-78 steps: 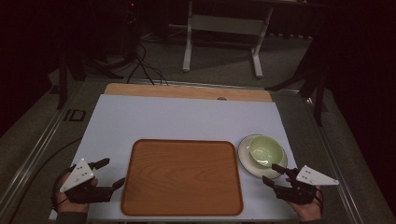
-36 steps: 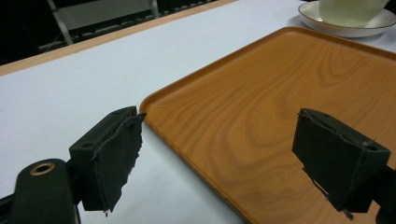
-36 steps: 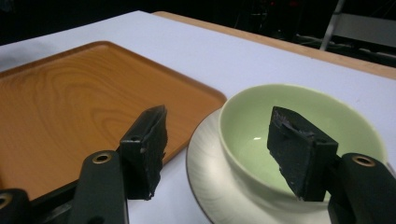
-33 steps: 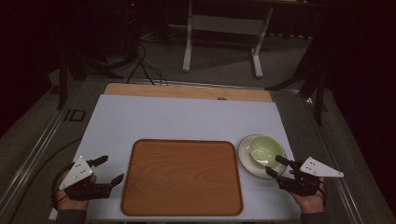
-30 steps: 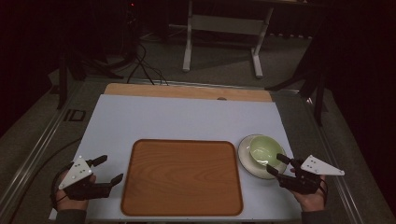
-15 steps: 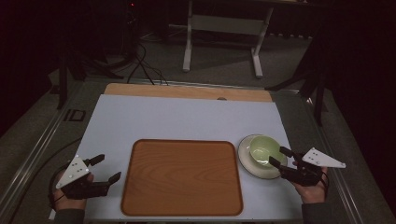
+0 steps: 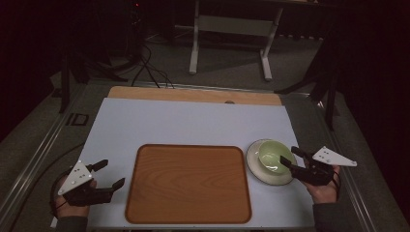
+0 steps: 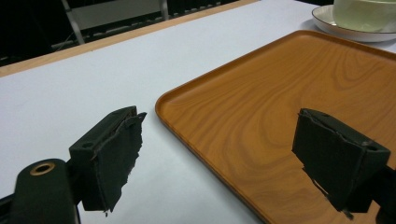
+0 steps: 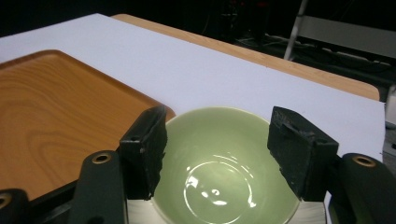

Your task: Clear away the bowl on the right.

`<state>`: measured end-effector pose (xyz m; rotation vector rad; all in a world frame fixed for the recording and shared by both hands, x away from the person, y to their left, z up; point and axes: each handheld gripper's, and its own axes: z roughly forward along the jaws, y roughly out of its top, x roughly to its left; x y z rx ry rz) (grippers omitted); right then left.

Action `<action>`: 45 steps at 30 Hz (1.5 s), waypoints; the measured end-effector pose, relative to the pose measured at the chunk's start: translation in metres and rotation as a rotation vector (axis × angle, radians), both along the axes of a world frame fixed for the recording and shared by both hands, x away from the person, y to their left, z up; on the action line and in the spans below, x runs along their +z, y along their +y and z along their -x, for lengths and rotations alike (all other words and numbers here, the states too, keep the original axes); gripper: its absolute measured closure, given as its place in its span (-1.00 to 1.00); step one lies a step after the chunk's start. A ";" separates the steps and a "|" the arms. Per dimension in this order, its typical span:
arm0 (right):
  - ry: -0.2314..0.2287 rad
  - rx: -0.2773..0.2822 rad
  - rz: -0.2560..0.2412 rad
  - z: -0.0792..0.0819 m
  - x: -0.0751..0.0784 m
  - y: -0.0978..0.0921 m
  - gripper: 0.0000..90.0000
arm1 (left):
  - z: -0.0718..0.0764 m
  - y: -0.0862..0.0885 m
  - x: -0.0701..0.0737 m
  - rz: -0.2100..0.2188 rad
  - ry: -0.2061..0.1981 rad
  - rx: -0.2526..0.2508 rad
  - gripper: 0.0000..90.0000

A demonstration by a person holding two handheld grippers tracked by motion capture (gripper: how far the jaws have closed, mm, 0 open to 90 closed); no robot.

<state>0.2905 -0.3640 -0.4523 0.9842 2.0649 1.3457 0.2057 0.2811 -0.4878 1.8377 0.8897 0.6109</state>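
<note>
A pale green bowl [image 7: 271, 155] [image 9: 224, 163] rests on a white plate [image 7: 256, 166] just right of a brown wooden tray [image 7: 188, 183] [image 8: 289, 93]. My right gripper [image 7: 289, 157] [image 9: 217, 156] is open, its jaws reaching over the bowl's right rim, one to each side, without gripping it. My left gripper [image 7: 109, 175] [image 8: 219, 163] is open at the table's front left, pointing at the tray's left edge, nothing between its jaws. The bowl [image 8: 364, 11] and plate [image 8: 345, 32] also appear far off in the left gripper view.
A white mat [image 7: 193, 123] covers the wooden table [image 7: 193, 94]. Beyond the table stand a metal frame [image 7: 232, 29] and cables [image 7: 145, 63] on a dark floor. Rails run along both table sides.
My right gripper has moved left and forward from beside the plate until its open jaws straddle the bowl's rim. The left gripper drifted slightly; it stays open.
</note>
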 end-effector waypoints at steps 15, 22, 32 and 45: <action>0.052 -0.044 0.030 -0.024 -0.003 -0.005 -0.33 | 0.000 0.001 0.000 0.002 -0.004 0.010 -0.66; 0.099 -0.060 0.040 -0.034 -0.013 -0.007 -0.37 | 0.000 0.001 0.000 0.000 -0.003 0.010 -0.66; 0.156 -0.080 0.021 -0.044 -0.022 -0.012 -0.35 | 0.000 0.001 0.000 -0.001 -0.007 0.010 -0.66; 0.247 -0.100 0.012 -0.053 -0.033 -0.017 -0.08 | 0.001 0.001 0.000 -0.002 -0.008 0.011 -0.66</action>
